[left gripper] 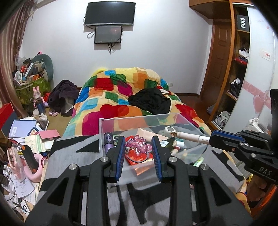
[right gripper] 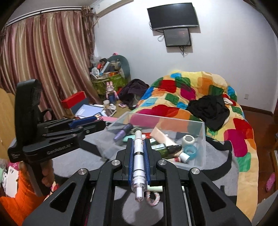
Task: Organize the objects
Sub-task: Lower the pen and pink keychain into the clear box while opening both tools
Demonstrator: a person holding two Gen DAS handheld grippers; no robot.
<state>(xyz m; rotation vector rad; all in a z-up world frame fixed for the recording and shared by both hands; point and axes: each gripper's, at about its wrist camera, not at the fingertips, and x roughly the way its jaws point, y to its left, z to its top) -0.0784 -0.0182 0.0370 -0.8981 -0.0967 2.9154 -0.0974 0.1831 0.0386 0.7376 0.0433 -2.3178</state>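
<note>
Your clear box (left gripper: 104, 128) sits on the grey-and-black blanket (left gripper: 73, 156) and is crowded: a purple tube (left gripper: 108, 140) lies against its left wall, a pink glittery charm (left gripper: 139, 145) rests on a red card (left gripper: 137, 159) near the front wall, and a dark green bottle (right gripper: 160, 150), a beige tube (right gripper: 162, 136) and two tape rolls, white (right gripper: 188, 140) and blue (right gripper: 190, 151), fill the right side. These leave little bare floor inside the box.

Your right gripper (right gripper: 138, 145) has its jaws pressed onto a white pen (right gripper: 138, 156), gold tip forward, held lengthwise between the pads above the box's near wall. Your left gripper (left gripper: 138, 143) hangs over the box's front left part, jaws partly spread with nothing between the pads; the charm shows through the gap below. Both grippers tilt downward towards the box. In the right wrist view a hand (right gripper: 46, 173) with an orange sleeve (right gripper: 26, 196) grips the left handle.

Beyond the box lies a multicoloured patchwork quilt (left gripper: 111, 97) with black clothing (left gripper: 151, 100) on it. Two dark screens (left gripper: 109, 13) hang on the white wall, and curtains (right gripper: 43, 60) cover the left side.
</note>
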